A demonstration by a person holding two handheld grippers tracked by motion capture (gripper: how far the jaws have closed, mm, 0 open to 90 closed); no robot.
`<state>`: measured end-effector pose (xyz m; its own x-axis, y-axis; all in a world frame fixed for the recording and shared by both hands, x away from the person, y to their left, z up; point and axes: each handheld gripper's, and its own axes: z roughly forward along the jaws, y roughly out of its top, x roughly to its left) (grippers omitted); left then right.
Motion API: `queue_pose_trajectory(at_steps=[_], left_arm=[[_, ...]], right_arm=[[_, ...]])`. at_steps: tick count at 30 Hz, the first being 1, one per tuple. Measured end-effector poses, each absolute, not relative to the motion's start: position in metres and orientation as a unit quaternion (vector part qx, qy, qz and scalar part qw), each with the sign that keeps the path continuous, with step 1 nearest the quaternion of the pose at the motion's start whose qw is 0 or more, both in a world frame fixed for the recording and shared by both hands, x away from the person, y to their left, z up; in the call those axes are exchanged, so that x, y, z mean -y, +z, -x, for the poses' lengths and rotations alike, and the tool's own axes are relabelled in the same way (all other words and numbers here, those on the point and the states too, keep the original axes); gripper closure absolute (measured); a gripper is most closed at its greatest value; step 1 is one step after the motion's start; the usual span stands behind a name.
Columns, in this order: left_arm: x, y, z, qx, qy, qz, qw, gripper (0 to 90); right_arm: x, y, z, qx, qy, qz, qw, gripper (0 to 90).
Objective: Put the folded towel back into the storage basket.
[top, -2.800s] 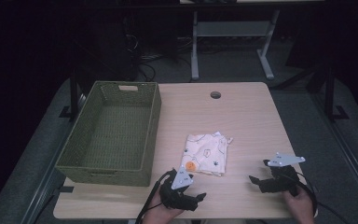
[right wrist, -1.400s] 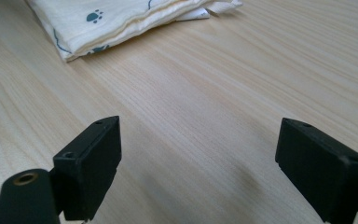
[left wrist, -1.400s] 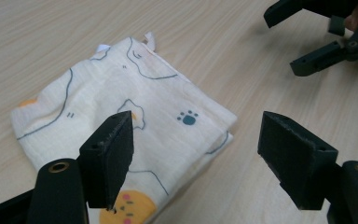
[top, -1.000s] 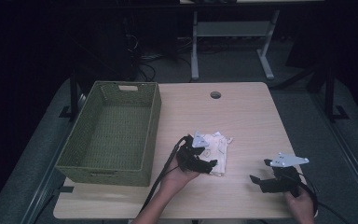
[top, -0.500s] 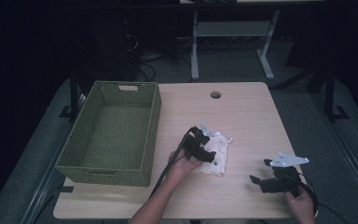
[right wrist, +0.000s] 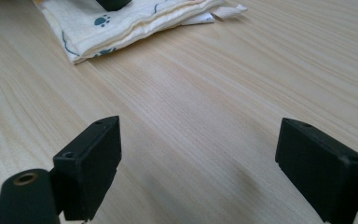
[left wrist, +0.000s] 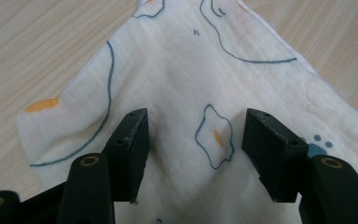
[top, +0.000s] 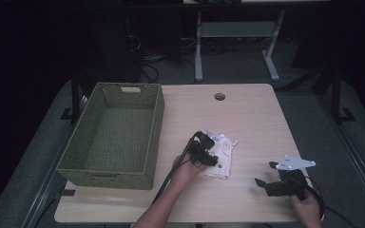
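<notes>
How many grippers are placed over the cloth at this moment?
1. The left gripper is over the folded cloth, jaws open above the fabric. The right gripper is apart from it, near the table's front right, also open.

High view overlooks table (top: 247,114) — tong cameras seemingly hover close.

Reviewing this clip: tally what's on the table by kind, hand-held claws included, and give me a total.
Woven green basket: 1
Folded printed cloth: 1
Hand-held claws: 2, the left claw open over the cloth, the right claw open near the table's front right
Total: 4
</notes>
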<state>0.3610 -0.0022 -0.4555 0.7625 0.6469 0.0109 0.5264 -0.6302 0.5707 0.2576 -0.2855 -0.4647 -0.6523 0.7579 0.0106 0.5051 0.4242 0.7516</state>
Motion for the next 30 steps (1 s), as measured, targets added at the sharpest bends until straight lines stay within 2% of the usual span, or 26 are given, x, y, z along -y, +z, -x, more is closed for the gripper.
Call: queue_pose_trajectory(at_steps=[13,24,27,30], left_arm=[[0.008,-0.454,-0.358,-0.337,0.112,-0.892,0.279,59.5],[0.010,-0.454,-0.357,-0.338,0.115,-0.890,0.282,64.7],[0.011,-0.454,-0.357,-0.329,0.113,-0.893,0.284,70.5],[0.012,-0.454,-0.357,-0.328,0.113,-0.894,0.285,72.6]], right_arm=[[0.288,-0.464,-0.257,-0.824,0.378,-0.386,0.172,13.8],[0.291,-0.464,-0.258,-0.820,0.376,-0.394,0.174,13.8],[0.292,-0.465,-0.258,-0.820,0.376,-0.396,0.173,13.9],[0.293,-0.465,-0.258,-0.818,0.378,-0.397,0.175,13.8]])
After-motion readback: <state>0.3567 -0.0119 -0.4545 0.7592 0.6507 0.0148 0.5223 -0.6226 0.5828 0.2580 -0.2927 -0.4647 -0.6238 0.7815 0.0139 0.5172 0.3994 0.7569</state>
